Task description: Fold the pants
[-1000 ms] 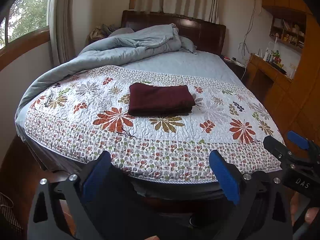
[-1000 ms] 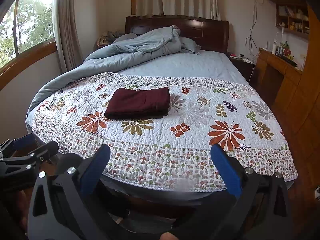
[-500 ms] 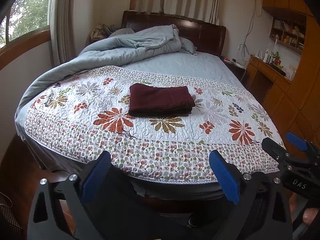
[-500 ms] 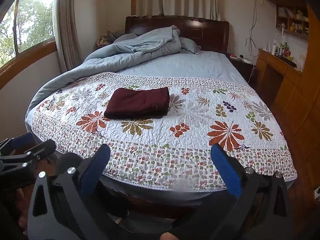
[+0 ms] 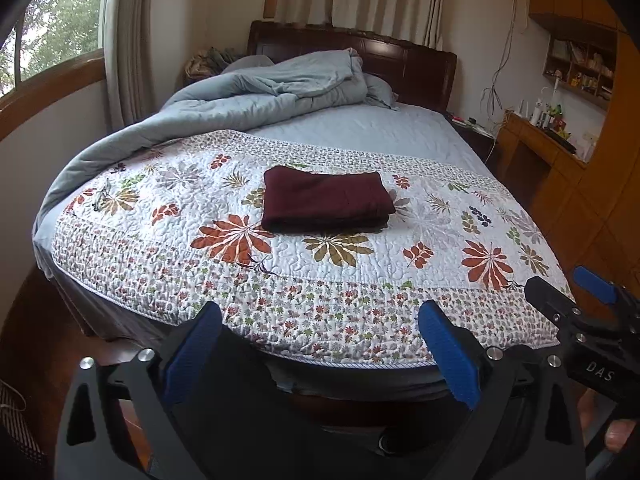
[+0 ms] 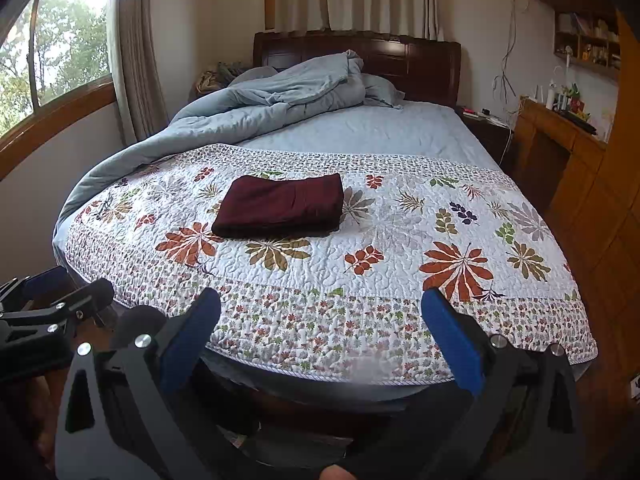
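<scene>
Dark maroon pants (image 5: 326,198) lie folded into a neat rectangle on the floral quilt (image 5: 360,280) in the middle of the bed; they also show in the right wrist view (image 6: 280,206). My left gripper (image 5: 320,344) is open and empty, held off the foot of the bed, well short of the pants. My right gripper (image 6: 320,336) is open and empty too, beside it. Each gripper shows at the edge of the other's view: the right one (image 5: 576,300), the left one (image 6: 52,292).
A crumpled grey-blue duvet (image 5: 248,96) lies along the left side and head of the bed, against the dark headboard (image 5: 400,60). A wooden desk and shelves (image 5: 560,140) stand on the right. A window (image 5: 48,40) is on the left wall.
Both grippers have drifted very slightly; the view has barely shifted. The pants lie as before and both grippers stay open.
</scene>
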Demonstrator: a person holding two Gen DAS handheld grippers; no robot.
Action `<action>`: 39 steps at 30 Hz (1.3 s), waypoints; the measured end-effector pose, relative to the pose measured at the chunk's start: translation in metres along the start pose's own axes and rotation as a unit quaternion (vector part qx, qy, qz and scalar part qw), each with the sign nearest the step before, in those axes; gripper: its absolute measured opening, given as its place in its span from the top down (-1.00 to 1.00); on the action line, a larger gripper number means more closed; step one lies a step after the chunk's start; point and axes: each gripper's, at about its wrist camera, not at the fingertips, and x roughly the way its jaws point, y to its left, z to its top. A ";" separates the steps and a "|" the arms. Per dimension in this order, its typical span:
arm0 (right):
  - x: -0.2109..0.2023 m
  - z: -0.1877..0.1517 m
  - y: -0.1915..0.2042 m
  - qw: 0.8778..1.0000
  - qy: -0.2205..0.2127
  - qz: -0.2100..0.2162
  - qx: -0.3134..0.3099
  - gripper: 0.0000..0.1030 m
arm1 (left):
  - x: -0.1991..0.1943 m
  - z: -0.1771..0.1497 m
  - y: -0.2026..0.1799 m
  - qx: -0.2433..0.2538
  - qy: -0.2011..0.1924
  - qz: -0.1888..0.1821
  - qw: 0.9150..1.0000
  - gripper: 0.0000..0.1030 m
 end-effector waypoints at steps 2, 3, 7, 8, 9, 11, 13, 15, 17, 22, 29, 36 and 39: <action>0.000 -0.001 0.000 1.000 0.000 0.000 0.001 -0.94 | -0.001 0.000 -0.001 0.002 -0.003 -0.002 1.000 -0.92; 0.000 -0.001 -0.001 1.000 0.000 0.000 0.001 -0.94 | -0.001 0.000 -0.002 0.004 -0.003 -0.001 1.000 -0.92; -0.001 -0.001 -0.001 1.000 -0.002 0.002 0.003 -0.94 | -0.003 0.000 -0.005 0.010 -0.009 0.005 1.000 -0.92; -0.002 -0.001 -0.001 1.000 -0.003 0.001 0.003 -0.94 | -0.004 0.000 -0.006 0.012 -0.011 0.009 1.000 -0.92; -0.003 -0.001 -0.001 1.000 -0.004 0.001 0.004 -0.94 | -0.006 0.000 -0.007 0.013 -0.014 0.011 1.000 -0.92; -0.003 -0.001 -0.002 1.000 -0.005 0.002 0.005 -0.94 | -0.008 0.001 -0.007 0.015 -0.018 0.015 1.000 -0.92; -0.004 0.000 -0.002 1.000 -0.005 0.002 0.004 -0.94 | -0.010 0.002 -0.007 0.015 -0.022 0.018 0.999 -0.92; -0.005 0.000 -0.002 1.000 -0.006 0.003 0.004 -0.94 | -0.012 0.003 -0.007 0.016 -0.026 0.020 0.999 -0.92; -0.006 0.001 -0.001 1.000 -0.008 0.004 0.004 -0.94 | -0.013 0.004 -0.008 0.017 -0.028 0.023 0.999 -0.92; -0.007 0.001 -0.001 1.000 -0.009 0.005 0.001 -0.94 | -0.014 0.005 -0.009 0.017 -0.030 0.022 0.999 -0.92; -0.008 0.002 -0.001 1.000 -0.011 0.006 0.001 -0.94 | -0.017 0.005 -0.013 0.020 -0.034 0.024 0.999 -0.92; -0.008 0.002 -0.001 1.000 -0.010 0.007 0.000 -0.94 | -0.017 0.006 -0.014 0.021 -0.035 0.025 0.999 -0.92; -0.008 0.001 -0.001 1.000 -0.011 0.007 0.000 -0.94 | -0.018 0.006 -0.014 0.020 -0.035 0.025 0.999 -0.92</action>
